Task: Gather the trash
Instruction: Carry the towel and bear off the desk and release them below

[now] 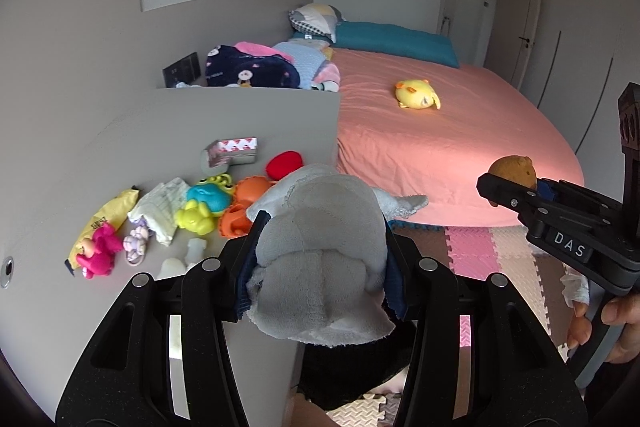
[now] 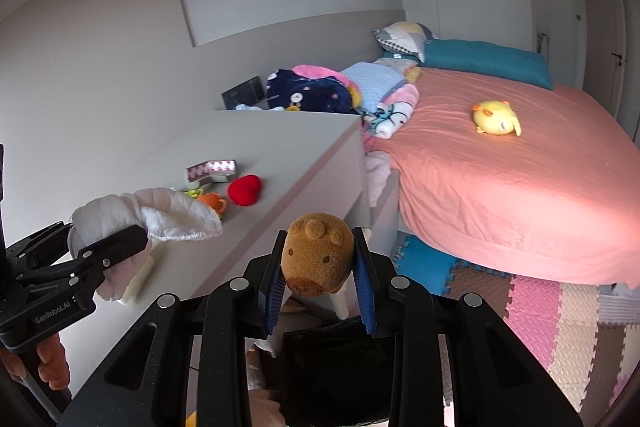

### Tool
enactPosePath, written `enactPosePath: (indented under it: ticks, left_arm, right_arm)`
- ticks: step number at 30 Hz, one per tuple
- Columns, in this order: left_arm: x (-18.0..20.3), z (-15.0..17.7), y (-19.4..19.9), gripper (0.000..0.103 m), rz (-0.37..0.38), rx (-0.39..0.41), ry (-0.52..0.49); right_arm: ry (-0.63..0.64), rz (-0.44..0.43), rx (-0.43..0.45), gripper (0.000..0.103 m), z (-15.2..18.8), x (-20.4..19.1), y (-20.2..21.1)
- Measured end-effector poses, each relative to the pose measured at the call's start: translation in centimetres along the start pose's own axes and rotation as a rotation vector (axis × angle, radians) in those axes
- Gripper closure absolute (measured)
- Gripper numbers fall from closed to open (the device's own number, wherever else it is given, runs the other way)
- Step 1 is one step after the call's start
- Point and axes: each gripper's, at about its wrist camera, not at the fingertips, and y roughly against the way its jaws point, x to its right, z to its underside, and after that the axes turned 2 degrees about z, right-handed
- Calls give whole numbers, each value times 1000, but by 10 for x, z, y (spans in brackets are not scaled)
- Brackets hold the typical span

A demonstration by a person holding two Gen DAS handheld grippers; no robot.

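My left gripper [image 1: 320,259] is shut on a crumpled white diaper [image 1: 320,267] and holds it over the front edge of the grey dresser top [image 1: 120,155]. It also shows in the right wrist view [image 2: 120,223], at the left. My right gripper [image 2: 318,267] is shut on a brown plush bear [image 2: 316,255], held off the dresser's right side above a dark bag [image 2: 340,367]. The bear also shows in the left wrist view [image 1: 514,171], at the right.
On the dresser lie a yellow wrapper [image 1: 104,223], another white diaper [image 1: 164,211], plastic toys [image 1: 208,203], a red heart [image 2: 244,189] and a small box [image 1: 234,151]. A pink bed [image 1: 440,147] with a yellow plush [image 1: 418,94] stands to the right. Foam mats [image 2: 540,307] cover the floor.
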Motion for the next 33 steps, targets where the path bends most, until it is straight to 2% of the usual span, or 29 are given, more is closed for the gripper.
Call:
enactPosePath:
  ticks: [12,28,30,32,33]
  left_arm:
    - [31,1,-27,53,49,-45,-45]
    - [24,2,-54,53,48,-95,-34]
    - [22,2,-54,46,44,-98,-37]
    - [20,2,-52,16,30,-88,-31]
    - [18,1,-49,11,16,-69,-27]
  right_arm:
    - [-49,43,-21,71,1,28,-12]
    - [-57,50,-62,71,0,30,-37]
    - [-53,53,-63,71,-1,30,-37]
    - [-59,60,-54,55,-2,29,-36]
    - [-59,65,-48,48,-2,28,-35]
